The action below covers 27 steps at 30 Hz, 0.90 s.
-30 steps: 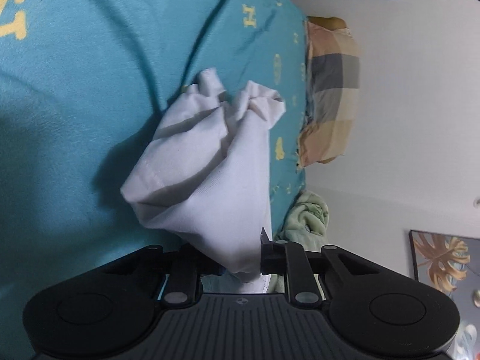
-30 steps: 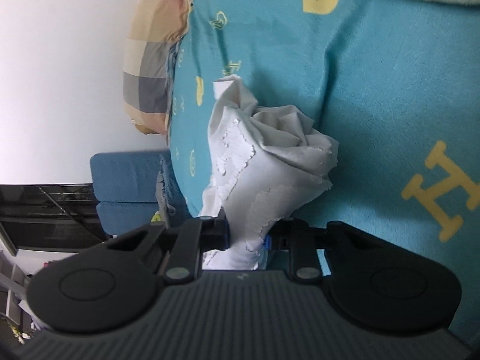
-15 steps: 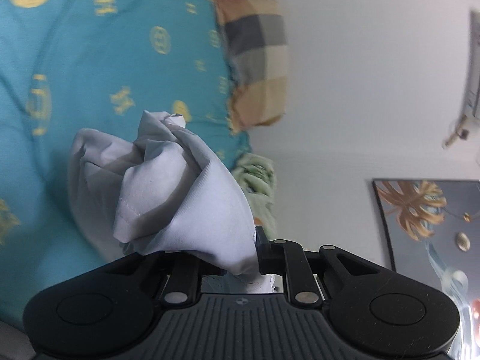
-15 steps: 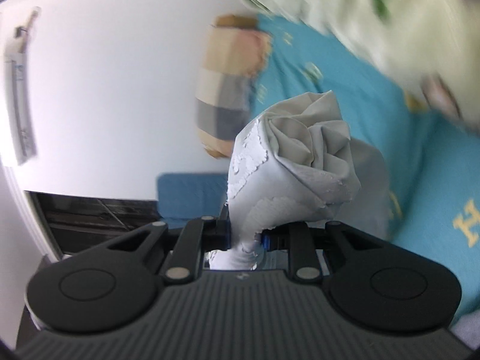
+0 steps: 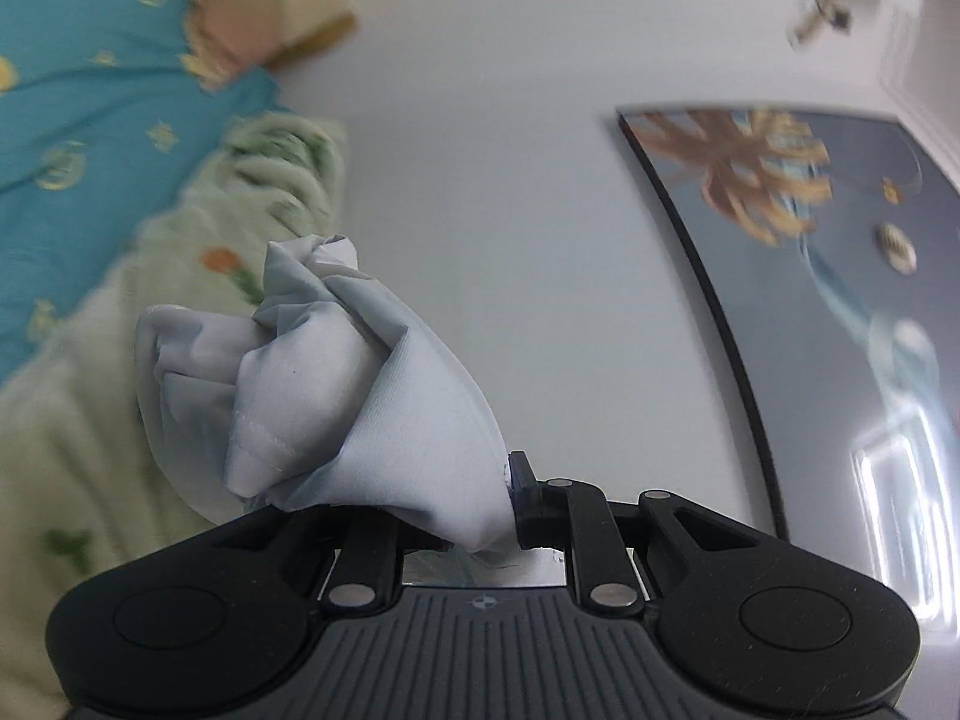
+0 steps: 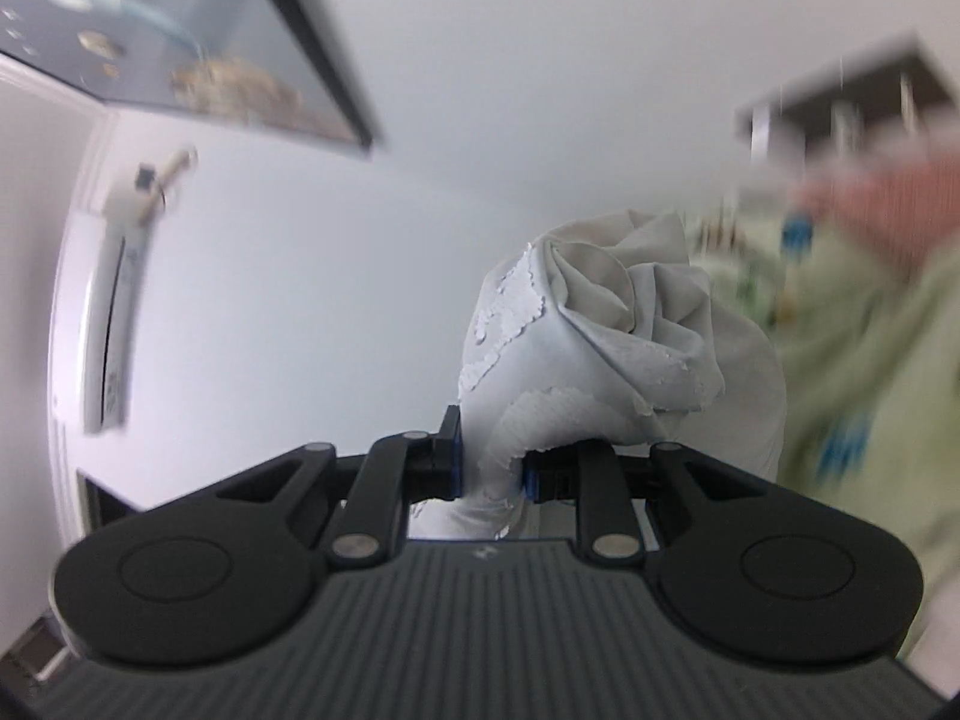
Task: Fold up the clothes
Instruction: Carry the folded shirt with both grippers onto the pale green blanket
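Beyond and to the left of the left hand-held gripper lies a bed under a teal bedspread with yellow motifs, and a pale green floral blanket heaped nearer by; a framed leaf picture hangs on the wall to its right. The garment to be folded, a pale grey-white one, bunches up directly ahead of that gripper, whose jaws are closed on a wad of it. The right hand-held gripper likewise pinches a crumpled part of the same pale cloth, showing a cracked white print, against a bare wall. Both tools point upward, the cloth lifted clear of the bed. Judging by this, no fold is made yet: the garment needs spreading flat first.
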Each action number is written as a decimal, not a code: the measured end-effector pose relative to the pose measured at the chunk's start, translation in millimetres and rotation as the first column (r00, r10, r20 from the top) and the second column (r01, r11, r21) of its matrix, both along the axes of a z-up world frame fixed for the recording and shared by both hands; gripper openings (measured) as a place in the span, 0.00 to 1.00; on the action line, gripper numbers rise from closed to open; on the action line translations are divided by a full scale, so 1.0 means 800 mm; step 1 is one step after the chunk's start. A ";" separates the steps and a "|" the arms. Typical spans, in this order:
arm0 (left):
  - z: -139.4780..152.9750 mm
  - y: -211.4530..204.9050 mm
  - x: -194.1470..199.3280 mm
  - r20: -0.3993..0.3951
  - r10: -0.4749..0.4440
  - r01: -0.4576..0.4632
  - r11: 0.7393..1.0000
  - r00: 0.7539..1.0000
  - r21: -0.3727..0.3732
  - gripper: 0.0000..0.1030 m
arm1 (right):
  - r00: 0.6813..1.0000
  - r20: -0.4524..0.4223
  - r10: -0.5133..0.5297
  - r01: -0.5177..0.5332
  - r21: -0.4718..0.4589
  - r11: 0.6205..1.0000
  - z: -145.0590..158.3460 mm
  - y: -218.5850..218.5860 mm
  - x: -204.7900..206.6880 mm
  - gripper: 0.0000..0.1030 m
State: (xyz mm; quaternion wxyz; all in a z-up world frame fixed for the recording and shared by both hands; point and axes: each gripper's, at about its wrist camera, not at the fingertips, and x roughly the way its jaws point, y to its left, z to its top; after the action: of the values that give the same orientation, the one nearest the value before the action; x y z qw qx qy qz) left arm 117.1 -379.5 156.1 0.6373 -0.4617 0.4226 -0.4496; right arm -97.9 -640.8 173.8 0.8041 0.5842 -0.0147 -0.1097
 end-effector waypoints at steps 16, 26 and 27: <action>-0.226 -0.111 -0.105 -0.106 -0.244 0.263 0.933 0.964 0.245 0.23 | 0.919 -0.391 -0.045 0.110 0.146 0.983 -0.193 -0.072 -0.119 0.21; -0.155 -0.075 -0.124 0.090 -0.261 0.204 0.890 0.961 0.409 0.61 | 0.912 -0.410 -0.030 0.093 0.133 0.987 -0.162 -0.029 -0.169 0.30; -0.144 -0.057 -0.126 0.129 -0.269 0.190 0.882 0.954 0.432 0.64 | 0.910 -0.413 -0.031 0.086 0.113 0.990 -0.154 -0.023 -0.177 0.30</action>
State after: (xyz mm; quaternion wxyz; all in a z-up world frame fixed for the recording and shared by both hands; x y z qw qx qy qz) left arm 16.1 -425.5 40.8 0.6992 -0.2187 0.4989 -0.4631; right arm -239.8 -659.1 50.4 0.7462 0.5982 0.1437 -0.2545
